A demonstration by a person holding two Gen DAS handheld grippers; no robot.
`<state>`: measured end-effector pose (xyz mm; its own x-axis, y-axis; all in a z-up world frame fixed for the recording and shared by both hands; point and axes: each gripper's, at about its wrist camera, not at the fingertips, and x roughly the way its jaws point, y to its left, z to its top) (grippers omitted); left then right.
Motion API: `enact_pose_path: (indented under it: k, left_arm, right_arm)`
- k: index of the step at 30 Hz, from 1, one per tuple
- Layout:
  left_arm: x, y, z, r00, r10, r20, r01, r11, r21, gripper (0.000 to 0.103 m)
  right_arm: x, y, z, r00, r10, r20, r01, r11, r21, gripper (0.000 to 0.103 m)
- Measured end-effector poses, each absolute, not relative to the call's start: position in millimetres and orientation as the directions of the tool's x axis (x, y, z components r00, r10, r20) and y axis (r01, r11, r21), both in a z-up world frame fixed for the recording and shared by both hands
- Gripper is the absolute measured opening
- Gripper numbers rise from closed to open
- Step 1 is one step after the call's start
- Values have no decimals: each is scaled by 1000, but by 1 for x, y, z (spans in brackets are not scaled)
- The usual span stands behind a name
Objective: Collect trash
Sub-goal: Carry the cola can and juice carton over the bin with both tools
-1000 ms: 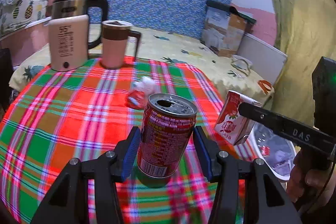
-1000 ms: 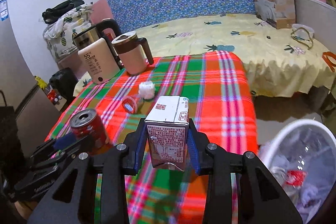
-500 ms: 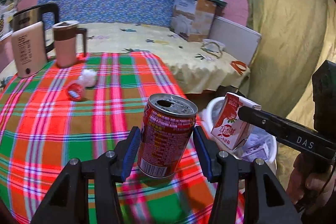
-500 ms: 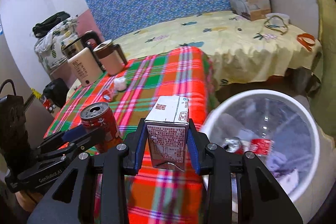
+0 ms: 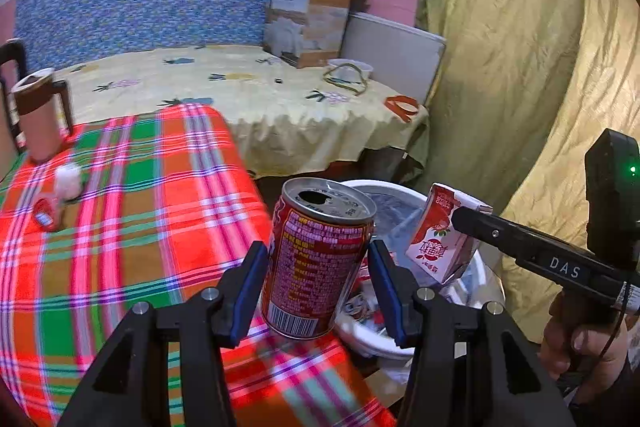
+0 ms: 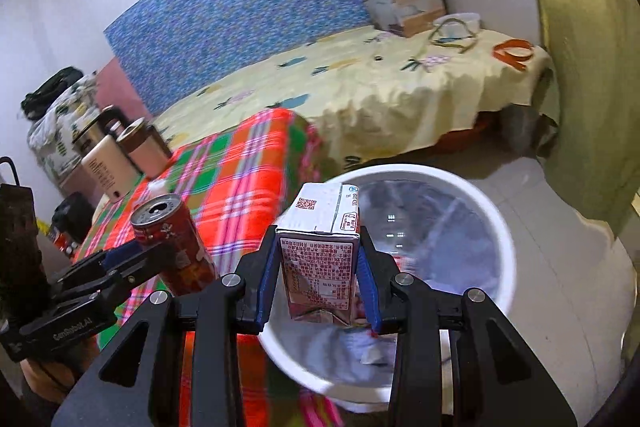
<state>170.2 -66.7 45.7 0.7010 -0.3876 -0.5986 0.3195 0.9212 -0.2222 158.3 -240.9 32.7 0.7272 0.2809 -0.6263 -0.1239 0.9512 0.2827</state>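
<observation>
I have the red drink can (image 5: pixel 318 259) upright between the pads of my left tool (image 5: pixel 318 277), pinched at its sides, its long axis running top to bottom with a slight lean. It hangs over the tabletop's (image 5: pixel 132 211) edge, just short of the white trash bin (image 6: pixel 502 247). The milk carton (image 6: pixel 320 259) stands upright in my right tool (image 6: pixel 318 283), clamped on its two narrow sides, and it is already above the bin's open mouth, with crumpled waste visible below it. So my right hand is the nearer one to the bin; I judge the carton can be let go first, while the can needs to travel further towards the bin from the tabletop side. Away from the bin on the plaid cloth lie a small red-and-white scrap (image 5: pixel 48 215) and a brown mug (image 5: pixel 38 115).
</observation>
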Motion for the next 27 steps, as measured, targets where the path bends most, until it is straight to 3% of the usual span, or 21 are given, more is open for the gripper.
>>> enact_pose_path:
  k: [27]
  left_arm:
    - [213, -133, 8, 589, -444, -675, 396, 887, -238, 55]
  right_arm:
    - [179, -280, 1, 684, 245, -687, -53, 956, 288, 41]
